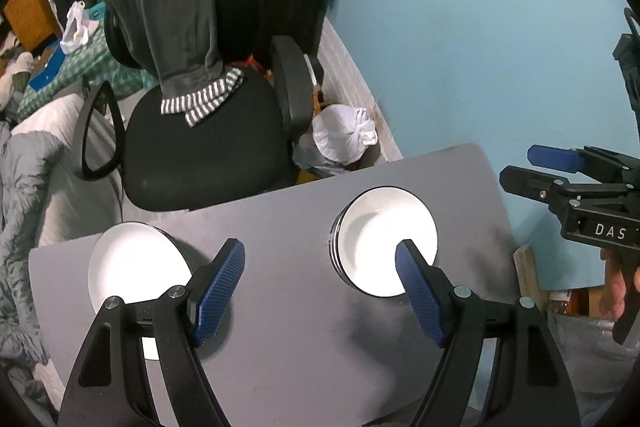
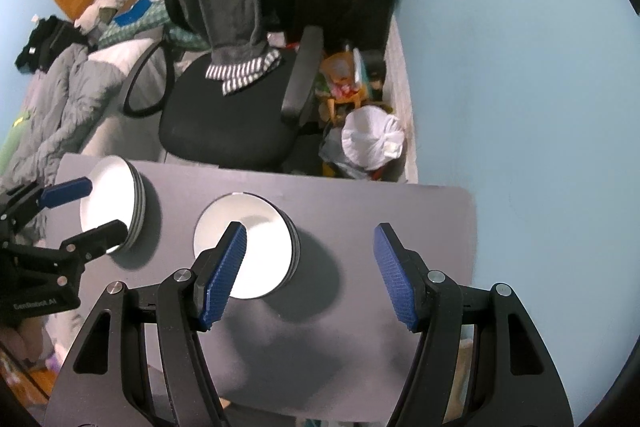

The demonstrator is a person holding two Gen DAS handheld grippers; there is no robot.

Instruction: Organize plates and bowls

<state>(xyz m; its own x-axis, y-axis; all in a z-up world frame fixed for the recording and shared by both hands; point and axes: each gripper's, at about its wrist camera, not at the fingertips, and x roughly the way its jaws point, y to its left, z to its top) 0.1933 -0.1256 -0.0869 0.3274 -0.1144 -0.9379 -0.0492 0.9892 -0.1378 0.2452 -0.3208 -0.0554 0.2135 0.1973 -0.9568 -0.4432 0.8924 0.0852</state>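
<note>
Left gripper [image 1: 320, 291]: the jaws are held wide apart and nothing is gripped; only bare table is seen between the blue pads.
Right gripper [image 2: 308, 275]: the jaws are also spread and empty; the left pad is seen in front of the near stack, but no contact with it can be made out.
Stack under the right gripper [image 2: 246, 251]: white dishes with a dark outside are piled together near the middle of the table; several rims are seen at the side. The top one looks shallow and clean.
Stack on the left [image 1: 136, 267]: a second pile of the same white dishes is placed near the left edge, well apart from the first. It is partly covered by the left gripper's finger.
Plates or bowls: it cannot be told surely which pile is which; both look shallow and round.
Table [image 1: 288, 367]: grey and flat, and nothing else is seen on it.
Done so far: two tidy piles are already formed, as it seems.
Left to do: it is judged that nothing is being carried now; whether the piles must be joined or moved is not shown.
Behind the table: an office chair [image 2: 232, 123] with grey clothing on its back.
</note>
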